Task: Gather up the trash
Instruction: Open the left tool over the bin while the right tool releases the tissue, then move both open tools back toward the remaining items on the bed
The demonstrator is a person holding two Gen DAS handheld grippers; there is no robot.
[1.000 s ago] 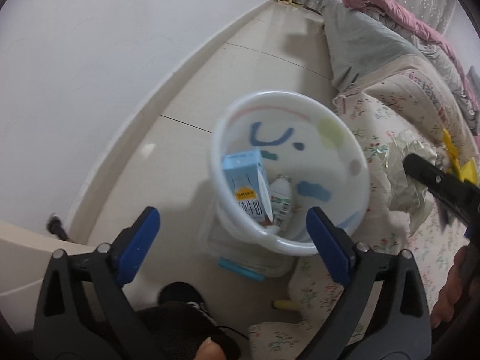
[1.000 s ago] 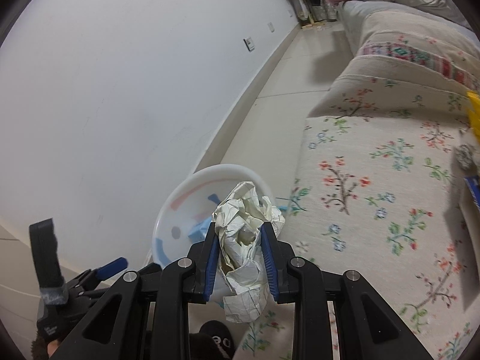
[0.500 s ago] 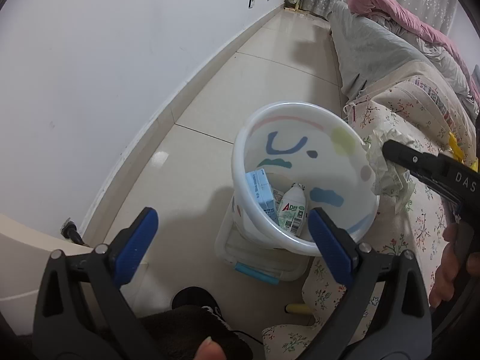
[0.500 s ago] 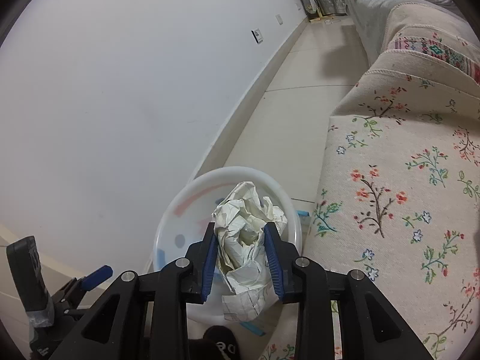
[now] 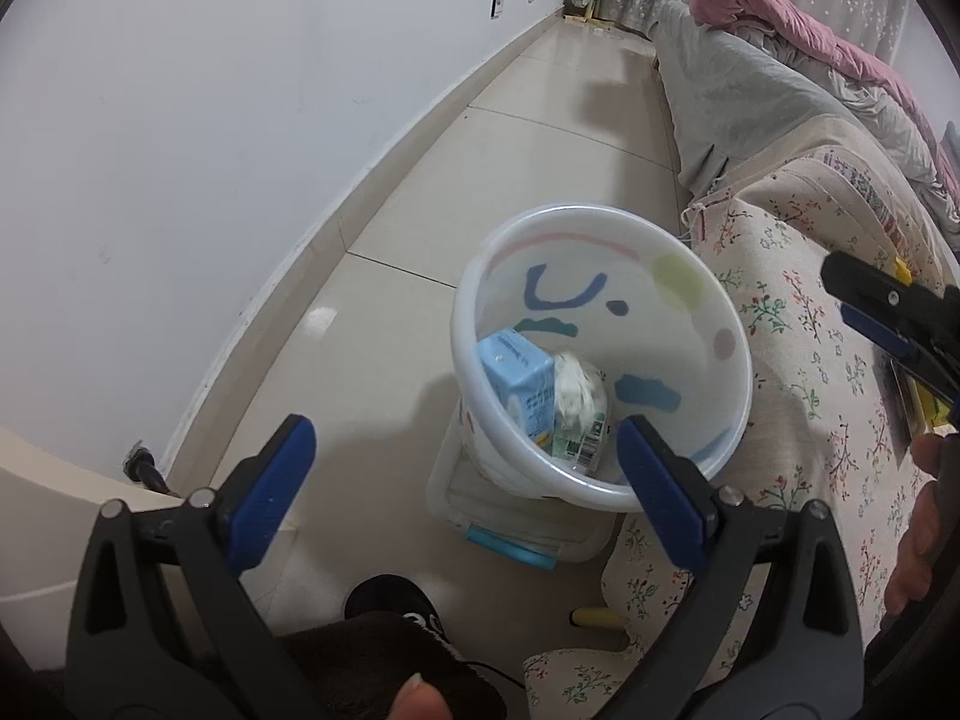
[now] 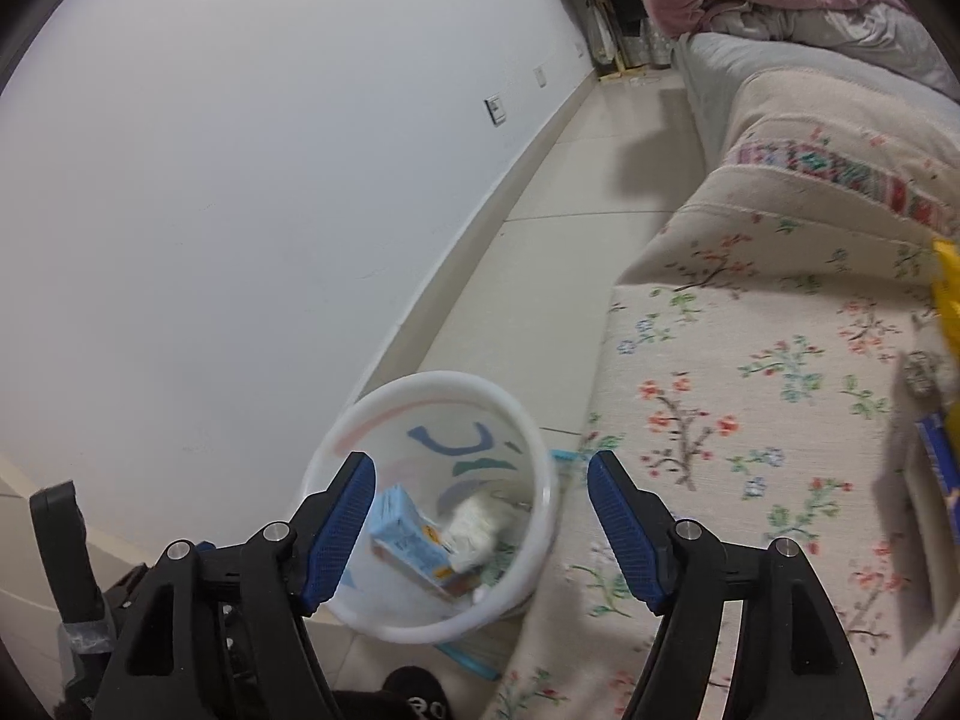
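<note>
A white plastic bin (image 5: pixel 708 276) with coloured marks stands on the floor beside the floral sofa; it also shows in the right wrist view (image 6: pixel 336 450). Inside lie a blue carton (image 5: pixel 522 378), a small bottle (image 5: pixel 582 447) and a crumpled paper ball (image 5: pixel 573 387); the carton (image 6: pixel 414 546) and the paper ball (image 6: pixel 480 525) also show in the right wrist view. My left gripper (image 5: pixel 465 483) is open and empty, just above the bin's near rim. My right gripper (image 6: pixel 480 531) is open and empty above the bin; its tip (image 5: pixel 870 300) shows in the left wrist view.
A floral sofa cover (image 6: pixel 750 390) lies right of the bin, with a yellow item (image 6: pixel 948 294) and a blue item (image 6: pixel 939 450) at its far right edge. A clear box (image 5: pixel 510 522) sits under the bin. White wall (image 5: pixel 210 120) on the left; tiled floor (image 5: pixel 540 138) runs ahead.
My right gripper has opened and let go of the crumpled paper, which now lies in the bin. The left view has pulled back slightly from the bin.
</note>
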